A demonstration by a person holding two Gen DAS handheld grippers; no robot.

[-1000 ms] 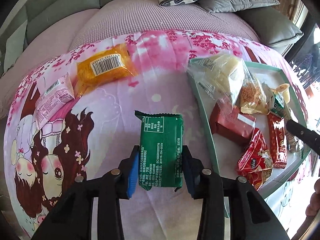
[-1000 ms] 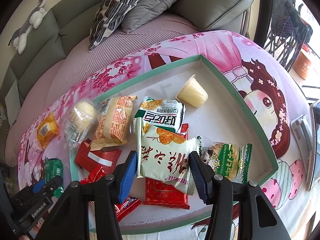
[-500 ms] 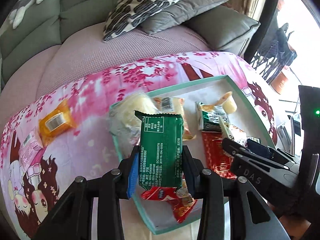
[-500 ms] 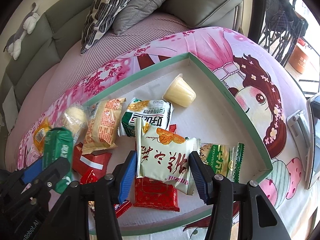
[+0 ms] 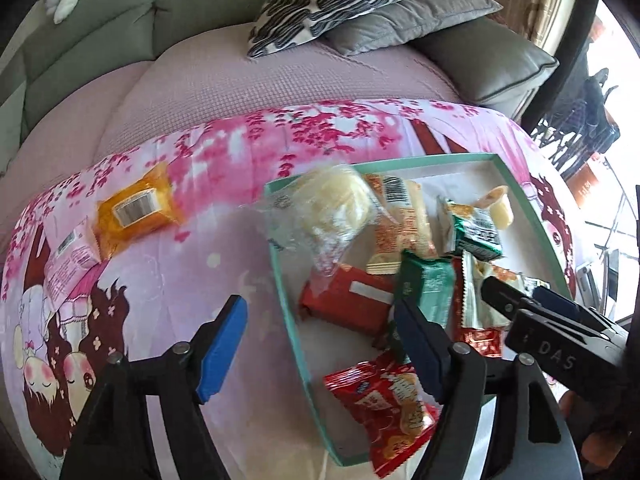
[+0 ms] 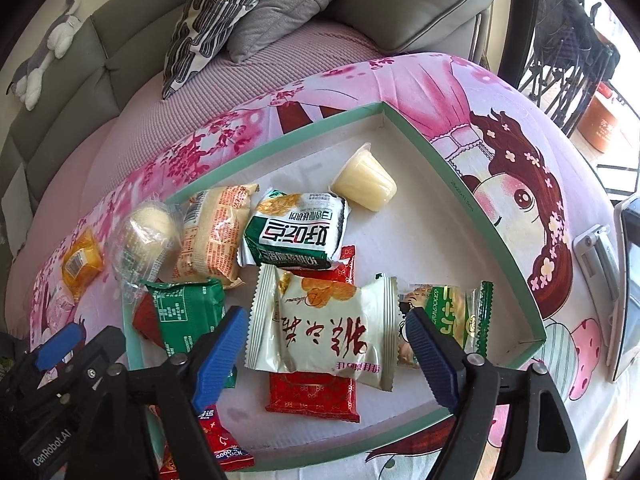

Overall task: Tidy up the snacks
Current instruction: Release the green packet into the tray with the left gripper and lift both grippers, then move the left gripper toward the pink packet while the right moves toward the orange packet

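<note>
Your left gripper [image 5: 320, 344] points steeply down, and its jaws are opening; nothing sits between its blue pads [image 5: 222, 350]. Your right gripper [image 6: 326, 354] also points steeply down, jaws opening, with a packet lying loose in the gap, clear of both pads. In the left view, the right gripper reaches in just beside the left one's right finger.

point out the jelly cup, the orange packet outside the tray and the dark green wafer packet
jelly cup [image 6: 366, 183], right wrist view, on its pale yellow side
orange packet [image 5: 136, 212], left wrist view, near its barcode label
dark green wafer packet [image 6: 188, 312], right wrist view, on its printed back
</note>
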